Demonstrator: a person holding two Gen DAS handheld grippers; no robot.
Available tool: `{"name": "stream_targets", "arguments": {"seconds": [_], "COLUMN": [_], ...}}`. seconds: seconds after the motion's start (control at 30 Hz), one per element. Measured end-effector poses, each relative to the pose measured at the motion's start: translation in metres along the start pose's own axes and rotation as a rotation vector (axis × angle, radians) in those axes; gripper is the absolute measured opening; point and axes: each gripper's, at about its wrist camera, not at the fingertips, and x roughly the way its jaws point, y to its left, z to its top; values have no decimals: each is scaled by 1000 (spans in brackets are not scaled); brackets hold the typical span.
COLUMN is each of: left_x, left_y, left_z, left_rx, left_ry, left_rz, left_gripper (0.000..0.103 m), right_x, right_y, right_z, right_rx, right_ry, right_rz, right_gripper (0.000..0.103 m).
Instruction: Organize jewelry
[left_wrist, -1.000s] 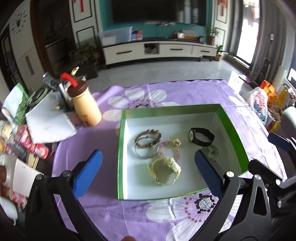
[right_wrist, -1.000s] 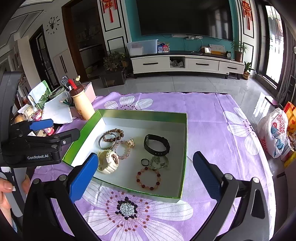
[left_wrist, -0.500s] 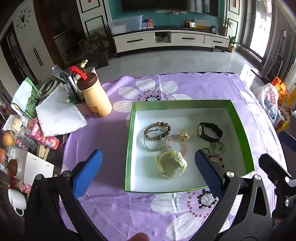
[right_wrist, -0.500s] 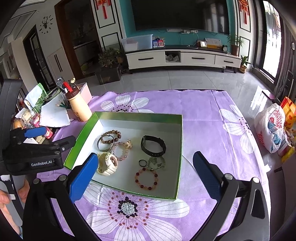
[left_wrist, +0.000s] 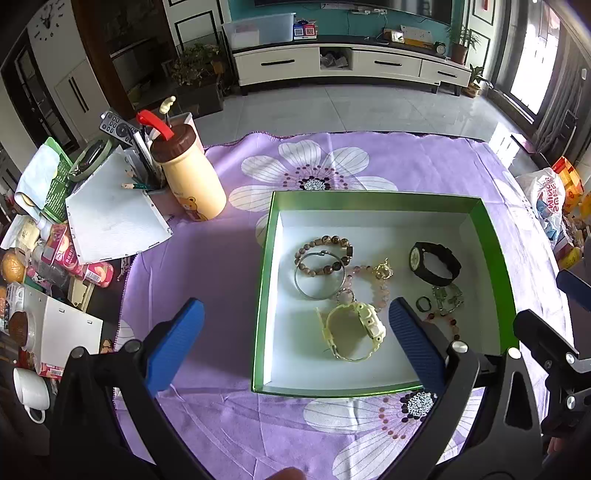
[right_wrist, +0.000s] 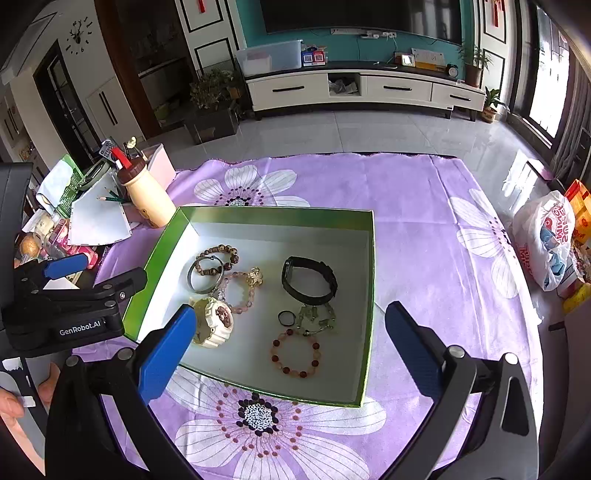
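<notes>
Holding watches and bracelets (all loose): green box (right_wrist: 364, 295).

Both views are taken from above the near edge of the table, looking forward and down along spread blue fingers. The left view is set off to the left, so the tray (left_wrist: 373, 199) is seen right of centre. The right view is centred nearer the tray (right_wrist: 280, 214), with the left gripper (right_wrist: 92, 273) caught at its left edge. The tray, the purple cloth (left_wrist: 221, 258) and the TV cabinet (right_wrist: 365, 88) are shared.
</notes>
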Motion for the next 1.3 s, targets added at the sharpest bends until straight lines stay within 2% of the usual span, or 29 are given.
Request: {"name": "stream_targets", "arguments": {"seconds": [1.3], "left_x": [1], "left_y": [7], "left_z": [-1], "left_rx": [-7], "left_ry": [6], "left_rz": [-9], "left_gripper": [101], "right_x": [5], "right_y": [0], "right_z": [1], "right_rx": [-1], "right_ry": [2], "right_rz": [-25], "right_gripper": [102]}}
